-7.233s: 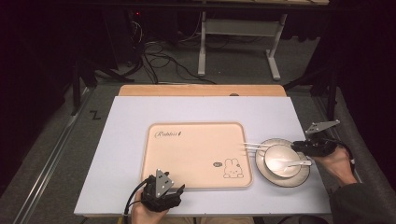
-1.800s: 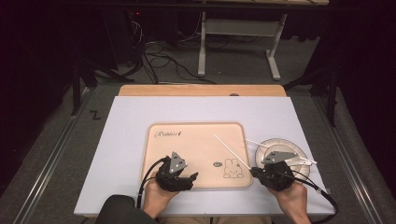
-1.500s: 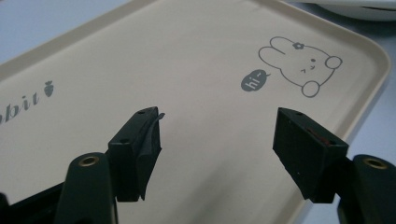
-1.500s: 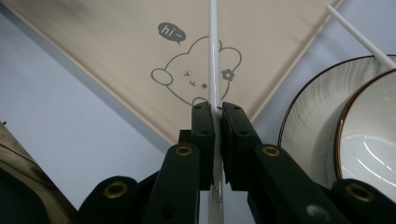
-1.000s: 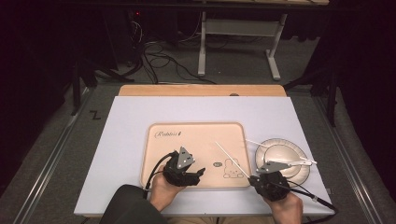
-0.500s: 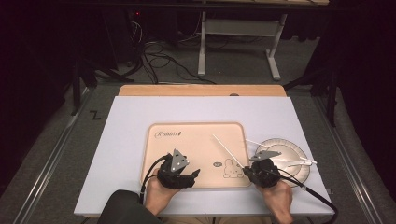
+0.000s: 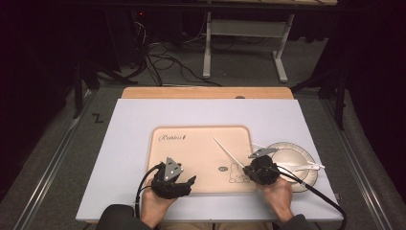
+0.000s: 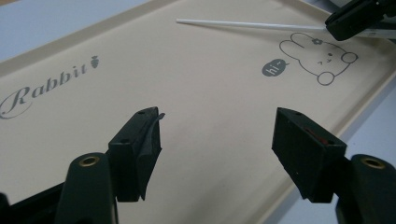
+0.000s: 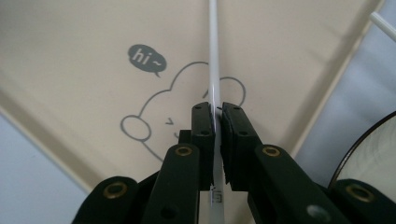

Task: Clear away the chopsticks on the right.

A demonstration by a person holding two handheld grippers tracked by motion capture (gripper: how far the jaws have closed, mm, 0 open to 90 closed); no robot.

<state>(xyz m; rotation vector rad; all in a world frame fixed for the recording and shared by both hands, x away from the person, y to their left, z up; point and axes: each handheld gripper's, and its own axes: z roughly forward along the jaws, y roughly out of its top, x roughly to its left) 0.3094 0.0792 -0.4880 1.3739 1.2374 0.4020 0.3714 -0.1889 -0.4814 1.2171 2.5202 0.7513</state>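
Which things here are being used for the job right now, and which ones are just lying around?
In use:
- right tongs, shut on the white chopstick
- beige rabbit tray, under the chopstick
- left tongs, open and empty over the tray

Lying about:
- plate with a bowl and white spoon
- second chopstick beside the tray

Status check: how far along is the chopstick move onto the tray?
In hand: the right gripper is shut on one white chopstick, held over the beige tray. Nothing lies settled on the tray yet. Left: a second chopstick lies off the tray edge beside the plate, where the spoon rests. The left gripper is open, empty.
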